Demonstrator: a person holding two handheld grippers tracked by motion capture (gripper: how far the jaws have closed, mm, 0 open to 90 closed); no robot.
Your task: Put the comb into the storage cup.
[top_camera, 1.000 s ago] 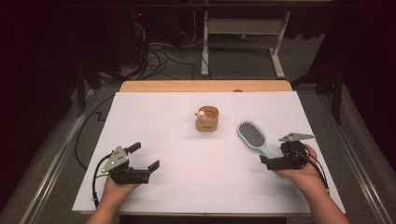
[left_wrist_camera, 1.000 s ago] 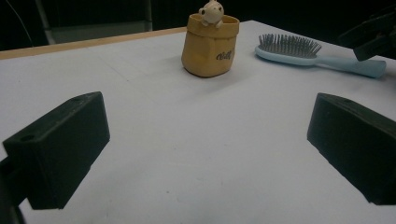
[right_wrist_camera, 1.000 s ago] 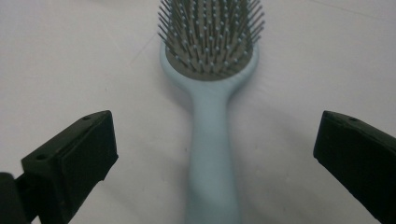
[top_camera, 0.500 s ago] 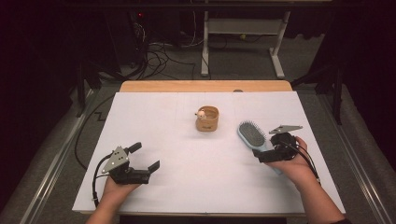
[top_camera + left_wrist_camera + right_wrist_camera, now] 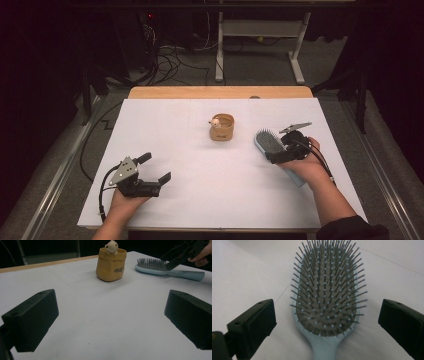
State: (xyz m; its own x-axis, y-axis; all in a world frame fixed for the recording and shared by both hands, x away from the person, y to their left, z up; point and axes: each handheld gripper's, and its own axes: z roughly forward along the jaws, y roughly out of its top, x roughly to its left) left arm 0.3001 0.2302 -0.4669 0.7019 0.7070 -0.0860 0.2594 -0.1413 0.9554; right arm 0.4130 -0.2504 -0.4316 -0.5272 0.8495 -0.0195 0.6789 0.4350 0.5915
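Pale-blue plastic forms the body of the paddle hairbrush [image 5: 325,315], which lies bristles-up on the white surface [image 5: 200,150], toward the person's right and just to the right of a small tan paper-bag-shaped pot with a little cream animal figure on its rim [image 5: 221,127]. The right claw [image 5: 274,152] hangs directly over the brush where the head narrows into the handle, its jaws wide apart and holding nothing; in the right gripper view they stand on either side of the head, well clear of its edges.

I judge the brush to be light and rigid, so it should lift without sagging. Its smooth plastic rim may be a little slippery. The grey pad of ball-tipped pins [image 5: 327,290] is springy and would give under pressure, so it makes a poor place to squeeze. The better hold looks to be across the narrow neck or the handle [image 5: 186,275], flat sides between the jaws, where the claw can come together fully on solid plastic.

The left claw [image 5: 155,167] rests low near the front-left of the surface, jaws apart and empty, well away from both objects.
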